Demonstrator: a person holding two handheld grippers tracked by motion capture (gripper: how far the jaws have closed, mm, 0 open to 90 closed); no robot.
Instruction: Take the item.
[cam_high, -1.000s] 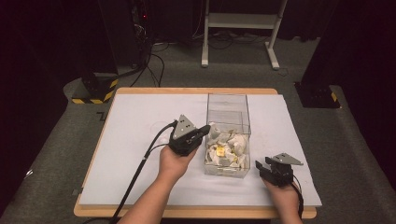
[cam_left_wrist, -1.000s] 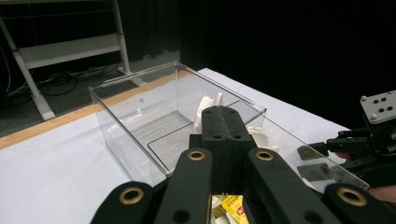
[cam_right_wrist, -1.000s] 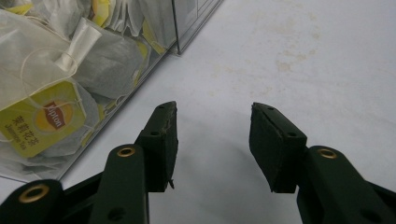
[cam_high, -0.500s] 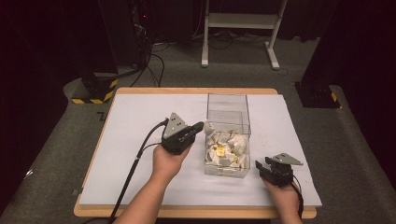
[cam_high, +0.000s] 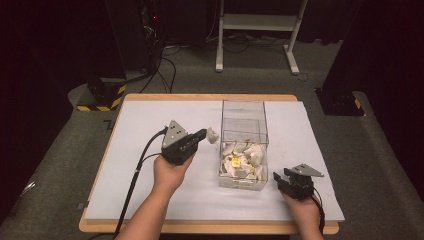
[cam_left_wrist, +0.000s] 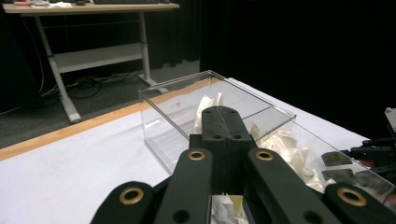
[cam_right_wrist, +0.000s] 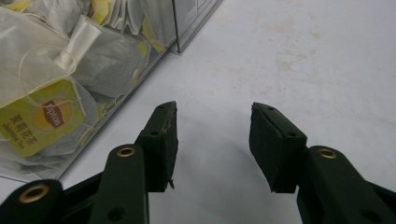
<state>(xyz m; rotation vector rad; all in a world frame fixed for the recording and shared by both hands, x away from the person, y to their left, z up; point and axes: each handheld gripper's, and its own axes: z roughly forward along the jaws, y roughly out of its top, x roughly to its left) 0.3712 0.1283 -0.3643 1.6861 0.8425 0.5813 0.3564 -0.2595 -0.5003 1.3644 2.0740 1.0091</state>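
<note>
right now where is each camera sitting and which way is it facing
High view: above the person's side, looking forward and down on the white-covered table; both forearms show, with the left gripper pinching a white tea bag and the right gripper.
Left gripper view: on the left gripper, looking along its shut jaws at the clear plastic box.
Right gripper view: on the right gripper, looking down between its open jaws at the table.
Shared: all three show the clear box of tea bags.

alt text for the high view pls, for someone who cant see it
The left gripper, held above a white-covered table, pinches a white tea bag beside a clear plastic box full of tea bags. The right gripper rests open on the table near the box.
</note>
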